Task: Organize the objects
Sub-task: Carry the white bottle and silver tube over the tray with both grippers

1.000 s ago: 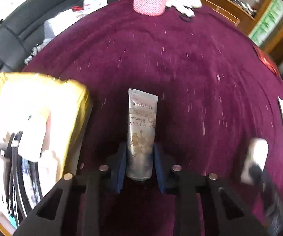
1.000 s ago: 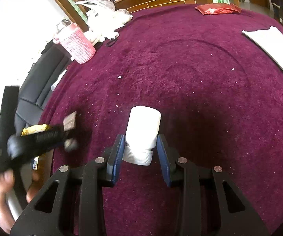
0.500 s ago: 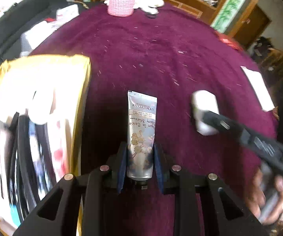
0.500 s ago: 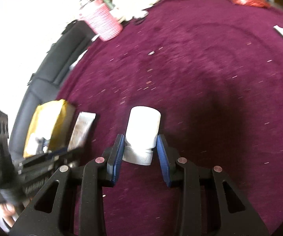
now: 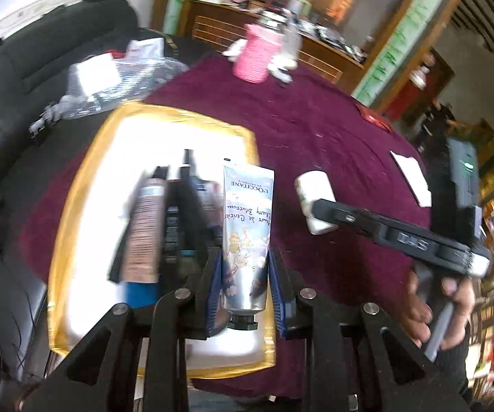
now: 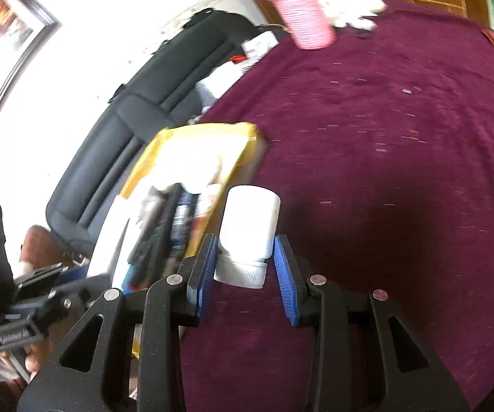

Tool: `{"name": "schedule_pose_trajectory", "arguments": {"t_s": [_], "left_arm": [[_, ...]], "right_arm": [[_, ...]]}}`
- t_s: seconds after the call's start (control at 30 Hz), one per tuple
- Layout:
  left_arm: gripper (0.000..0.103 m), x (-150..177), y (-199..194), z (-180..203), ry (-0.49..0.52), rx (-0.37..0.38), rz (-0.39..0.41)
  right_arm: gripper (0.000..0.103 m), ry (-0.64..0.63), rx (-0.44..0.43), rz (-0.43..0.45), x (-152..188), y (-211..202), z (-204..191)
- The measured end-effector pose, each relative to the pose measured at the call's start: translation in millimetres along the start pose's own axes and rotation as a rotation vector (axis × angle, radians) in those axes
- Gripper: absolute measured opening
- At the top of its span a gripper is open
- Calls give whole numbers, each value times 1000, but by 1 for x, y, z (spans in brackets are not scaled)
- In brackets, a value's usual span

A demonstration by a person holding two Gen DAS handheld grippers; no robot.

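My left gripper (image 5: 245,286) is clamped on a silver tube (image 5: 247,237), blue pads pressed to both sides near its black cap, which points back at me. The crimped end reads "L'OCCITANE", upside down from where I look; below it runs cursive script, of which I can make out "Blossom". The tube hangs over the near right edge of the gold box (image 5: 75,206), above the dark bottles and tubes lying inside, too blurred to read.

My right gripper (image 6: 245,267) is closed, jaws partly apart, on a white bottle (image 6: 248,226) at its neck, ribbed cap toward me, over the purple cloth (image 6: 384,137) just beside the box's corner. I see no writing on the bottle. In my left camera the right gripper's arm shows raised letters, too blurred to read.

A pink knitted holder (image 6: 307,22) stands at the far edge.
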State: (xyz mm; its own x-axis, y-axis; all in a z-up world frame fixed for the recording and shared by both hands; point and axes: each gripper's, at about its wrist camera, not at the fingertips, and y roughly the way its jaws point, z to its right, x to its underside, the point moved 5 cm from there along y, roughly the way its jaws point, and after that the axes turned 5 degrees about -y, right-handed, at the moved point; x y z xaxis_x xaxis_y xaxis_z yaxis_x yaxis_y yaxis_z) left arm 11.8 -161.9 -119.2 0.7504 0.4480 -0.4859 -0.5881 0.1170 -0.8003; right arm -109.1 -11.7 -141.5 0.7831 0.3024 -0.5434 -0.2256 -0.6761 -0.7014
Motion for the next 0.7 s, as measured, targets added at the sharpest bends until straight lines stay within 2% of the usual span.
{"name": "schedule_pose_trajectory", "arguments": {"t_s": [0.27, 0.57, 0.7], "left_arm": [[25, 6, 9, -37, -36, -2, -23], [25, 1, 25, -66, -52, -10, -44], [25, 1, 30, -74, -60, -13, -53]], "right_arm": [[34, -27, -35, -2, -3, 26, -43], [34, -42, -2, -46, -30, 72, -59], [34, -92, 25, -54, -36, 92, -71]]}}
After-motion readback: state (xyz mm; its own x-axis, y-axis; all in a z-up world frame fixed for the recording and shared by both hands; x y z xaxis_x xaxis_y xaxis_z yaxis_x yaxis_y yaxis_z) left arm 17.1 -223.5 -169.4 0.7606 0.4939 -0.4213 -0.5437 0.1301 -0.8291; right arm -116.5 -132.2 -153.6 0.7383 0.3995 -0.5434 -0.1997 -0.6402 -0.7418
